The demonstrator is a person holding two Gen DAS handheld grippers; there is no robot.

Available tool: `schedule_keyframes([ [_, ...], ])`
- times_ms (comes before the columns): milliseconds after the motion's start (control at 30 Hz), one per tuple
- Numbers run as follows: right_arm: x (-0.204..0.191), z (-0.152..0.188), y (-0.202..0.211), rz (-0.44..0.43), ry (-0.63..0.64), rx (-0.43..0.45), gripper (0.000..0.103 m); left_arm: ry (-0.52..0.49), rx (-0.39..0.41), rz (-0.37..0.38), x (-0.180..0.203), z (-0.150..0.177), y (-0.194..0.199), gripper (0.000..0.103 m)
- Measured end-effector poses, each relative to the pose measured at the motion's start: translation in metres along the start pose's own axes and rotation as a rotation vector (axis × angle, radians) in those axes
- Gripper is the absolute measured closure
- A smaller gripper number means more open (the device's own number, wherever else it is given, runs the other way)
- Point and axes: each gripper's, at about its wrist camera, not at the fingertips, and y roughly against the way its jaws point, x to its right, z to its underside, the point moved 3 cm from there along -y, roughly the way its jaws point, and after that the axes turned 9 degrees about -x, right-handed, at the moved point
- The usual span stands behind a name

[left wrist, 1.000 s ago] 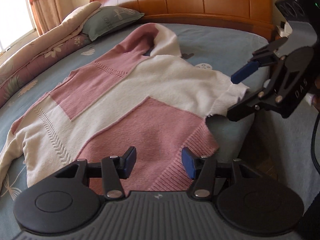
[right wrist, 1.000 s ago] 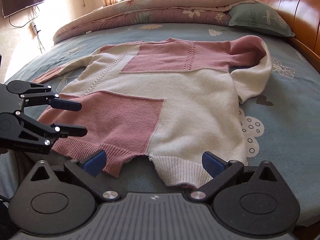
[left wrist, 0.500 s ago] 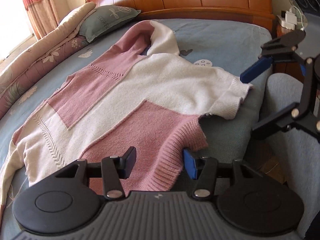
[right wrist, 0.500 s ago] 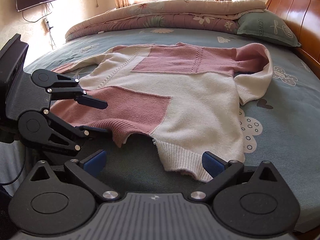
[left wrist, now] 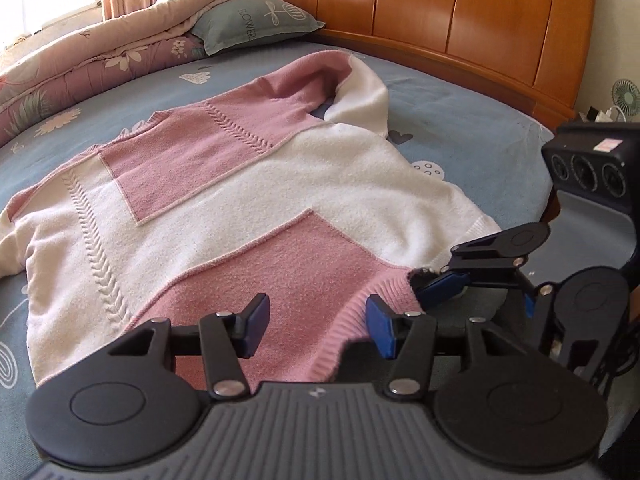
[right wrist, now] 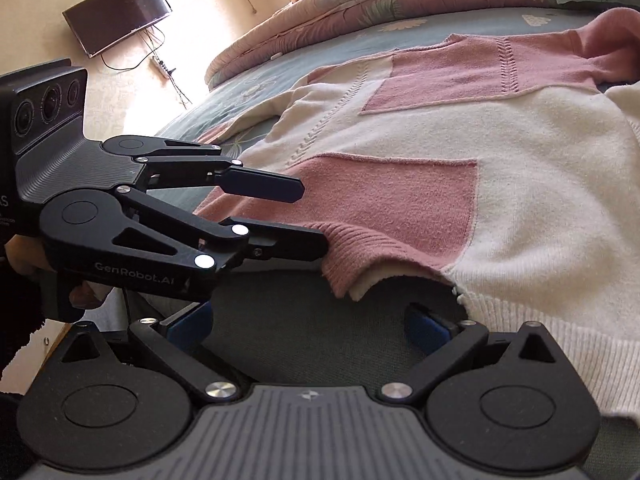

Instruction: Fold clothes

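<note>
One pink-and-cream patchwork knit sweater (left wrist: 256, 216), lying spread flat on the blue patterned bedsheet (left wrist: 460, 112), its ribbed hem at the near edge of the bed, one sleeve bent up beyond it towards the grey-green pillow (left wrist: 256, 24) and the wooden headboard (left wrist: 460, 20). Left gripper (left wrist: 316, 320): jaws standing wide, the pink ribbed hem corner lying between and just ahead of them, nothing pinched. Right gripper (right wrist: 312, 320): jaws likewise wide, low at the mattress edge, the notch where pink hem meets cream hem just ahead of them; the cream ribbing passes over its right finger, whether touching I cannot tell. In the right wrist view the left gripper's lower finger (right wrist: 296, 244) sits against the pink hem, its upper finger above the cloth. Risks, as I judge them: a jaw closing on one knit layer only, leaving the back panel behind; a jaw catching the sheet with the hem; uneven lifting skewing the fold; the two grippers, close together, knocking.
</note>
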Motion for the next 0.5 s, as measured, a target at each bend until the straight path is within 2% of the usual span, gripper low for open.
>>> schedule_keyframes([
  [133, 0.0, -0.003, -0.008, -0.048, 0.011, 0.036, 0.0, 0.098, 0.014, 0.098, -0.014, -0.009, 0.002, 0.046],
  [200, -0.003, -0.002, -0.01, -0.058, 0.03, 0.046, 0.0, 0.128, -0.003, 0.174, -0.016, -0.012, -0.004, 0.047],
  [233, -0.005, -0.001, -0.01, -0.062, 0.04, 0.051, 0.0, 0.144, -0.024, 0.231, -0.016, -0.013, -0.01, 0.047],
  [367, -0.012, 0.001, -0.01, -0.054, 0.086, 0.062, 0.0, 0.138, -0.106, 0.309, -0.009, -0.014, -0.037, 0.047],
  [500, -0.015, 0.001, -0.006, -0.036, 0.092, 0.085, 0.0, 0.176, -0.162, 0.38, -0.007, -0.014, -0.05, 0.047],
])
